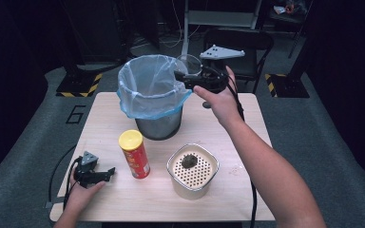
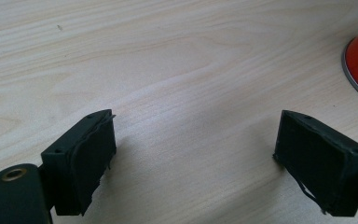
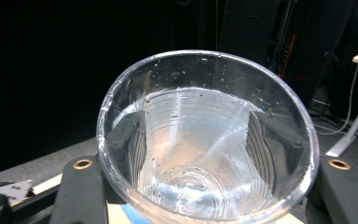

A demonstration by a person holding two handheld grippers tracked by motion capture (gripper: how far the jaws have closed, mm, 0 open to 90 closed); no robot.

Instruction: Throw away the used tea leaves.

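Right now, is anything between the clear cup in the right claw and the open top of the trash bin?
Nothing visible is. The right claw holds the clear cup at the bin's right rim, and the bag-lined opening beside it is uncovered. The chip can and white container stand nearer the person, out of the way.

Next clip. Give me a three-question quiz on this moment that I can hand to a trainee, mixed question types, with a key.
1. True or false: the right gripper is shut on a clear plastic cup.
2. Which thing stands nearest the left gripper? A) the bin B) the red can with a yellow lid C) the white container with a perforated top
3. Fill in: the bin is lined with a ____ bag.

Key: 1 true; 2 B; 3 blue. The left gripper is open over bare table.
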